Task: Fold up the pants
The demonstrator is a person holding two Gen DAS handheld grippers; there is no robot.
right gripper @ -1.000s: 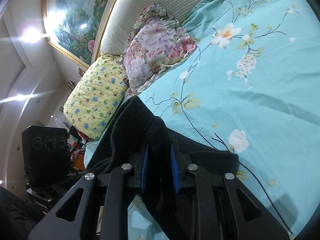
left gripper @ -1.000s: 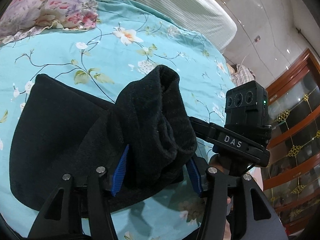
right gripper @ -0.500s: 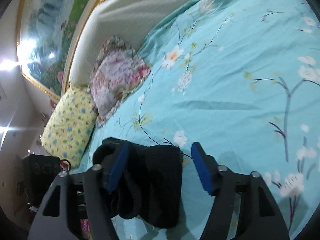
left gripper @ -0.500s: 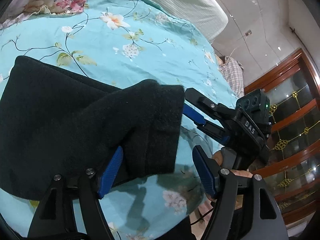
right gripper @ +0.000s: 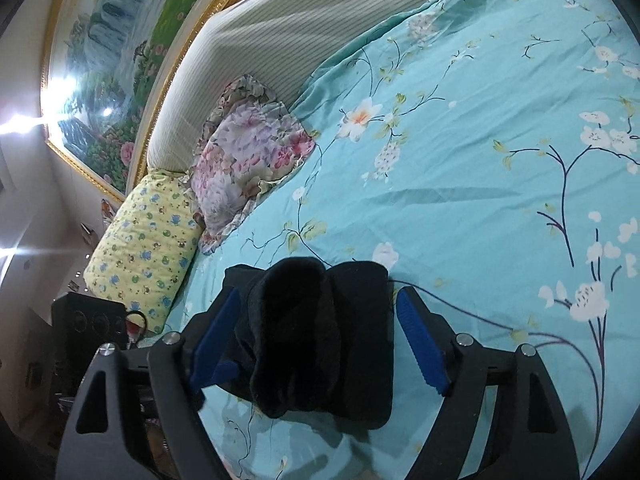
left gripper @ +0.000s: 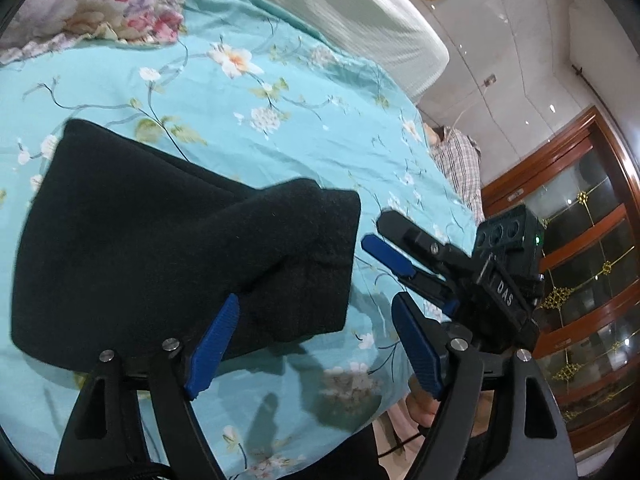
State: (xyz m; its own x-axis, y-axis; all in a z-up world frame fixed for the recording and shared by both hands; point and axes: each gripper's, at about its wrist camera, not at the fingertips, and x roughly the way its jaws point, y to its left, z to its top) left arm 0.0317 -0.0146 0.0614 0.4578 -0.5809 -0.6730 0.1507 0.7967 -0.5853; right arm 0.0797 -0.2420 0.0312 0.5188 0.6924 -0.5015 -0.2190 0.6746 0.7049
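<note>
The black pants (left gripper: pixel 160 240) lie folded in a thick stack on the teal floral bedsheet (left gripper: pixel 280 128). In the right wrist view the pants (right gripper: pixel 320 340) lie flat below my fingers. My left gripper (left gripper: pixel 316 344) is open and empty, hovering just above the near edge of the stack. My right gripper (right gripper: pixel 320 340) is open, its blue pads either side of the stack without gripping it. The right gripper also shows in the left wrist view (left gripper: pixel 404 276), open, just right of the pants.
A floral pillow (right gripper: pixel 248 148) and a yellow pillow (right gripper: pixel 148 232) lie by the striped headboard (right gripper: pixel 280 40). A wooden glass-door cabinet (left gripper: pixel 580 280) stands beyond the bed's edge. A plaid garment (left gripper: pixel 460 160) lies at the far bed edge.
Both grippers were shut on the raised pants a second ago. They have opened, the pants have dropped flat onto the bed, and both grippers have drawn back a little.
</note>
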